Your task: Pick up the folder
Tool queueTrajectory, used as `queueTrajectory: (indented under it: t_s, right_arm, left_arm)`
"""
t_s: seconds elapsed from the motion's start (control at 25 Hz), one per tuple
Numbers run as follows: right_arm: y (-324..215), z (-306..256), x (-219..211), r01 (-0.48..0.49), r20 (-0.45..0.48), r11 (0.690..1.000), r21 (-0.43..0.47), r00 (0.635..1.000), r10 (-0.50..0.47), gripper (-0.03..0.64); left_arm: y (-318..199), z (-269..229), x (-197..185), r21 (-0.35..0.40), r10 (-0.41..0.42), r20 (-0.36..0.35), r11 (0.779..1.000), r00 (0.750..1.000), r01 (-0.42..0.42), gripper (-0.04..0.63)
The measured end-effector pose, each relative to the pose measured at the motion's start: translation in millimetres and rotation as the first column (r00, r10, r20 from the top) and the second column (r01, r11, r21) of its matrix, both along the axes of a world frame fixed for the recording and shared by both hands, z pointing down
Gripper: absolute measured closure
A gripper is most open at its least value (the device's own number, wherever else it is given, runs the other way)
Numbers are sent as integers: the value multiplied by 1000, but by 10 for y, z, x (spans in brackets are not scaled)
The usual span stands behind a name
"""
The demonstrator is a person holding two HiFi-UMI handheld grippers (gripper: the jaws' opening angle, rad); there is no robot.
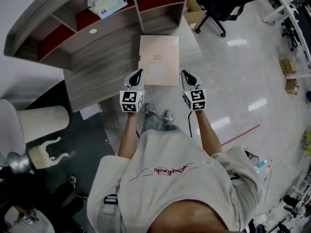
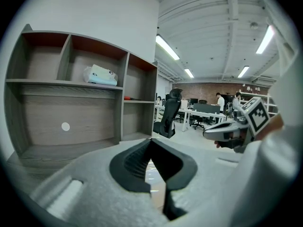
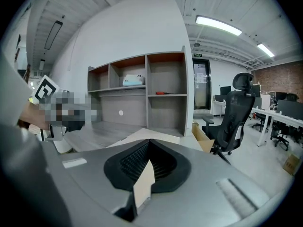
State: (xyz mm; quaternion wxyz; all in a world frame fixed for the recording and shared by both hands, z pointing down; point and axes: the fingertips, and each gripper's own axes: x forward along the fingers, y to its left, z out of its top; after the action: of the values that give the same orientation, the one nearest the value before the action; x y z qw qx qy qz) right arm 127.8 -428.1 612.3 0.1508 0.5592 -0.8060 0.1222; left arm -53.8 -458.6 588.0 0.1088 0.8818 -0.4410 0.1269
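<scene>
**Head view, person standing at the surface.** A flat, pale pink rectangular folder (image 1: pixel 158 57) lies lengthways at 12 o'clock over the grey wood-grain surface (image 1: pixel 97 79). Its near end reaches past the surface's edge (whether it rests on the wood or is held just clear cannot be told).

- **Left tool** (image 1: pixel 138 74): at the folder's near left corner, 11 o'clock. Its own view shows the jaws together, with a thin strip of the pale sheet between them.
- **Right tool** (image 1: pixel 186 74): at the near right corner, 1 o'clock. The jaws are closed fast on the folder's edge, which stands out of them as a pale flap.

Behind the folder stands a grey open-fronted shelf unit (image 1: pixel 48 13) with reddish-brown compartments. One upper compartment holds a white-and-teal tissue pack (image 1: pixel 107 1). The end compartment to its right holds a small red object (image 3: pixel 163 93), too small to name.

A brown cardboard box (image 1: pixel 194 16) sits on the floor at 1 o'clock, contents hidden. A black office chair (image 1: pixel 218 4) stands just beyond.
</scene>
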Motion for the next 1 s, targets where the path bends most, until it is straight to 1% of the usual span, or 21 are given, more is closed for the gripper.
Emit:
queueTrajectory:
  t_s: [0.36,0.64,1.0]
  right_arm:
    - [85,337,-8,-49,8,996,-73,999,50,609]
    - [246,660,-6,-66,21,989,-136,997,69,610]
    - [443,1046,-43,-65,83,974,-216,993,84,609]
  left_arm:
    - [48,297,-72,-47,23,7,999,1000,-23,597]
    - [179,527,-31,-88,39,9,995,999,-38,597]
    - [336,814,32,-125,47,12,991,999,-45,597]
